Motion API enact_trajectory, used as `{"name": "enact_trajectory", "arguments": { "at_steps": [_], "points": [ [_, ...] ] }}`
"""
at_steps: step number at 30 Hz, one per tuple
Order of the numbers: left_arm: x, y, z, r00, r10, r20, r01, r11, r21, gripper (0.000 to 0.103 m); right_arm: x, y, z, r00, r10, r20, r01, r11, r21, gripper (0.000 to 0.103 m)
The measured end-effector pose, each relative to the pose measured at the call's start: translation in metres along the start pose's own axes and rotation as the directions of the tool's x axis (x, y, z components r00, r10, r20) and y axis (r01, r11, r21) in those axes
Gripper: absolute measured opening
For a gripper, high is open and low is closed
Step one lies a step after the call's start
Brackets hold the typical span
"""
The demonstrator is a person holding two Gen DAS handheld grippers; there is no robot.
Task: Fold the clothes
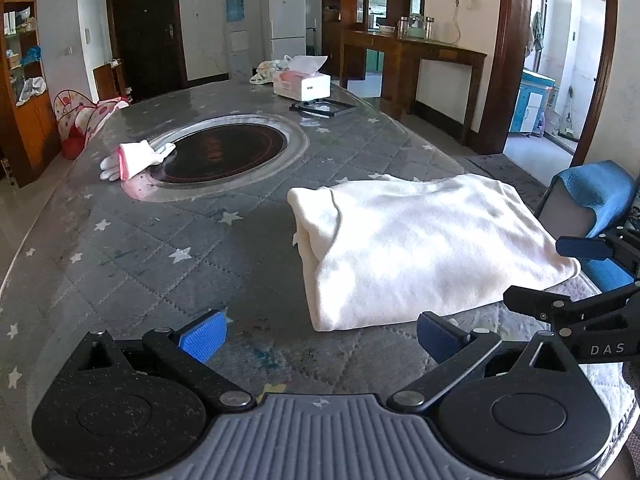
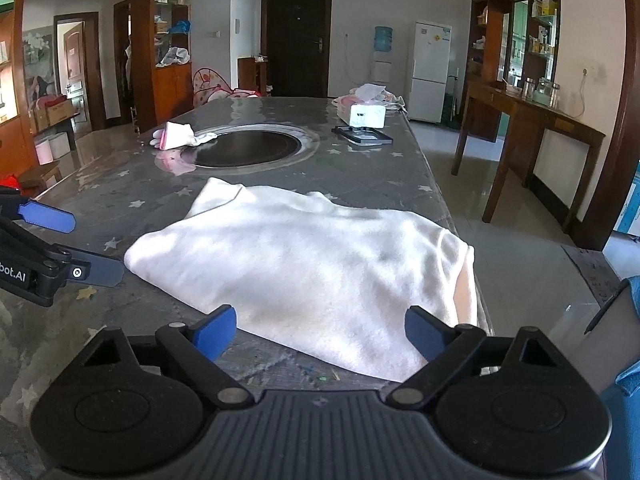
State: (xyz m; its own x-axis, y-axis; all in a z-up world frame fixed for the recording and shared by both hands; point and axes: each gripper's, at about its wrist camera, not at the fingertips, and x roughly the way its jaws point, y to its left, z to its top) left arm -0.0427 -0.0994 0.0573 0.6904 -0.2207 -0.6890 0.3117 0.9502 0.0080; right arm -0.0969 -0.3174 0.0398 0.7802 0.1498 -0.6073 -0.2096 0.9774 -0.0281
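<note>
White garment, folded: lying at the tabletop's near right corner, overhanging its right edge. Left gripper and right gripper hovering spread, grasping nothing. Risk: tugging the overhang may be dragging it floorward.

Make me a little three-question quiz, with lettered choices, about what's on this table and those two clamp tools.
1. Where do the white gloves lie?
A. on the tissue box
B. at the rim of the round cooktop
C. on the folded cloth

2. What colour is the folded cloth?
A. grey
B. blue
C. cream white

3. How does the right gripper stand?
A. open, gripping nothing
B. clamped on the cloth
C. holding a glove

Answers: B, the gloves overlap the cooktop's edge; C, it looks pale cream; A, its blue pads stand wide apart.
</note>
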Motion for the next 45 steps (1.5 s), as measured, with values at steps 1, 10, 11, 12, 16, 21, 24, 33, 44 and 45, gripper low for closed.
{"name": "enact_trajectory", "arguments": {
  "at_steps": [1,10,11,12,16,21,24,33,44,45],
  "points": [
    [-0.001,0.000,0.000,1.000,0.001,0.001,-0.001,1.000,0.001,0.103,-0.001,0.001,0.000,1.000,0.000,0.001,0.000,1.000,-0.002,0.093],
    [0.000,0.003,0.000,1.000,0.013,-0.016,-0.012,1.000,0.010,0.103,-0.002,0.014,0.004,1.000,0.005,0.009,-0.005,0.999,-0.033,0.092],
    [0.001,0.003,0.000,1.000,0.014,-0.016,-0.014,1.000,0.011,0.103,-0.001,0.015,0.005,1.000,0.006,0.010,-0.006,0.999,-0.039,0.092],
    [0.002,0.003,0.000,1.000,0.015,-0.015,-0.015,1.000,0.012,0.103,-0.001,0.016,0.006,1.000,0.007,0.011,-0.007,0.999,-0.044,0.092],
    [0.008,0.004,0.001,1.000,0.015,-0.019,-0.015,1.000,0.007,0.103,0.001,0.020,0.007,1.000,0.008,0.014,-0.007,0.997,-0.073,0.092],
    [0.014,0.003,0.004,1.000,0.018,-0.020,-0.017,1.000,0.018,0.103,0.004,0.024,0.008,1.000,0.021,0.012,-0.020,0.996,-0.090,0.088],
    [0.017,0.005,0.006,1.000,0.006,-0.023,-0.006,1.000,0.010,0.103,0.007,0.026,0.008,0.999,0.034,0.008,-0.033,0.995,-0.092,0.085],
    [0.026,0.008,0.010,0.999,0.032,-0.035,-0.032,0.999,0.002,0.103,0.016,0.029,0.010,0.998,0.066,-0.003,-0.066,0.992,-0.111,0.080],
    [0.030,0.013,0.013,0.998,0.011,-0.057,-0.013,0.999,-0.034,0.103,0.020,0.026,0.012,0.997,0.079,0.004,-0.079,0.994,-0.078,0.086],
    [0.030,0.013,0.013,0.998,0.013,-0.056,-0.016,0.999,-0.038,0.103,0.020,0.025,0.012,0.997,0.081,0.006,-0.081,0.994,-0.068,0.087]
  ]
}}
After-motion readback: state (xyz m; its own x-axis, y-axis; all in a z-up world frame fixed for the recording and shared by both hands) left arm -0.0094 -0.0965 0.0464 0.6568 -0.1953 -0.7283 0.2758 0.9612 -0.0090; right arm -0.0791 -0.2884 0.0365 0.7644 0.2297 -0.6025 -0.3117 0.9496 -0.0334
